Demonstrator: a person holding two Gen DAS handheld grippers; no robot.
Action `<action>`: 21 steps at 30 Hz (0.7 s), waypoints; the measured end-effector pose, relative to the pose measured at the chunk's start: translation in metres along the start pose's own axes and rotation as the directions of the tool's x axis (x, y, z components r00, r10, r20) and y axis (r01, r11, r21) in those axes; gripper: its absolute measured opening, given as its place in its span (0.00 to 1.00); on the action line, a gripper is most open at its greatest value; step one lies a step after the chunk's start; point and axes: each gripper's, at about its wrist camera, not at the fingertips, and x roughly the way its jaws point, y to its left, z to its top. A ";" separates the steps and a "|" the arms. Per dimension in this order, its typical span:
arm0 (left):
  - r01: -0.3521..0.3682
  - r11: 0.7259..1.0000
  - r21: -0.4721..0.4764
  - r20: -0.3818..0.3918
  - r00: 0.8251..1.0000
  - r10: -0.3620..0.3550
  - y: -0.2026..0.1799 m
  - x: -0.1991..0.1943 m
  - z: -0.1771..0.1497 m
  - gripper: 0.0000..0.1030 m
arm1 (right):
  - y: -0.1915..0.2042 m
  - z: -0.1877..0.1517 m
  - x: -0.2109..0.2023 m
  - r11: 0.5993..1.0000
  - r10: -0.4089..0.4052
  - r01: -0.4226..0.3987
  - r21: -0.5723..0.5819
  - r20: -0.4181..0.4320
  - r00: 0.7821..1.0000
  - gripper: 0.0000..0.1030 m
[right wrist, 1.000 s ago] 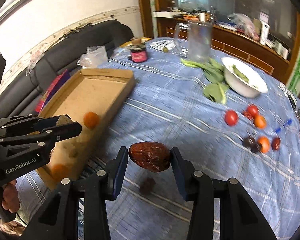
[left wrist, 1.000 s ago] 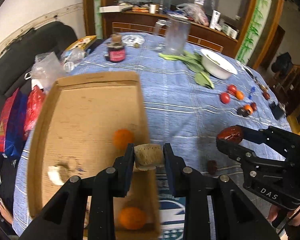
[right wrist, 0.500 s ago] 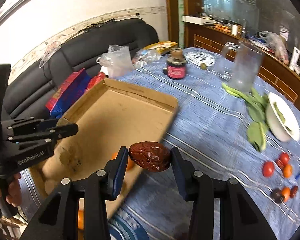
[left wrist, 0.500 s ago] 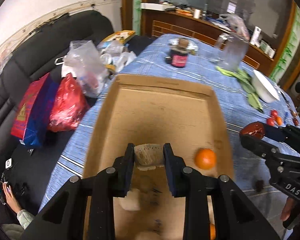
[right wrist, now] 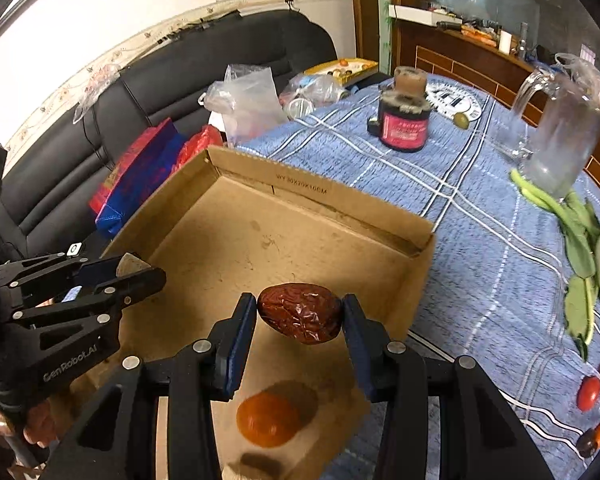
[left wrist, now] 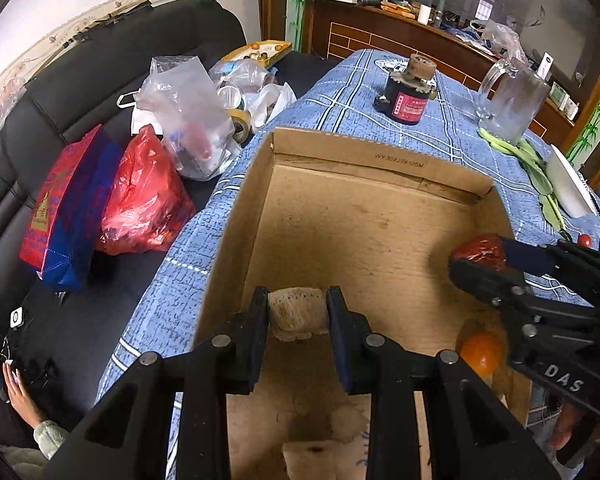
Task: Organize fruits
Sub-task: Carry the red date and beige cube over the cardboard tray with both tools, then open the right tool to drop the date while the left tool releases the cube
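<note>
Red date (right wrist: 300, 313) between right tongs (right wrist: 299, 330), above cardboard box (right wrist: 316, 196).

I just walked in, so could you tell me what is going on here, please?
A person is sorting fruit into a cardboard box on the blue-clothed table. The right gripper holds a red date above the box, and the left gripper holds a pale chunk over it too. An orange already lies inside. More small fruits wait on the table.
</note>
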 end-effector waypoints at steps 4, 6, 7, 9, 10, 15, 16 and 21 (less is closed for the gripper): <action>0.001 1.000 -0.002 -0.017 1.000 -0.001 0.001 0.009 0.001 0.27 | 0.003 0.001 0.011 1.000 -0.010 0.010 -0.017 -0.025 1.000 0.46; -0.001 1.000 -0.006 -0.020 1.000 0.000 0.003 0.011 0.001 0.27 | 0.003 0.001 0.013 1.000 -0.013 0.012 -0.018 -0.029 1.000 0.46; -0.001 1.000 -0.008 -0.024 1.000 0.000 0.004 0.013 0.001 0.27 | 0.003 0.001 0.014 1.000 -0.014 0.013 -0.019 -0.031 0.999 0.46; -0.002 1.000 -0.009 -0.024 1.000 0.002 0.003 0.013 0.000 0.27 | 0.003 0.001 0.016 1.000 -0.018 0.017 -0.023 -0.036 0.999 0.46; -0.004 1.000 -0.007 -0.025 1.000 0.003 0.003 0.013 0.001 0.27 | 0.004 0.000 0.017 1.000 -0.019 0.018 -0.026 -0.040 0.999 0.46; -0.007 1.000 -0.006 -0.028 1.000 0.007 0.002 0.013 0.001 0.27 | 0.004 0.001 0.019 0.999 -0.030 0.029 -0.026 -0.045 0.999 0.46; -0.009 1.000 -0.005 -0.031 0.999 0.009 0.002 0.013 0.001 0.28 | 0.004 0.001 0.020 0.999 -0.033 0.031 -0.025 -0.049 0.998 0.46; -0.027 1.000 -0.003 -0.039 0.999 0.027 0.001 0.012 -0.001 0.40 | 0.002 -0.004 0.017 0.998 -0.055 0.053 -0.029 -0.056 0.997 0.48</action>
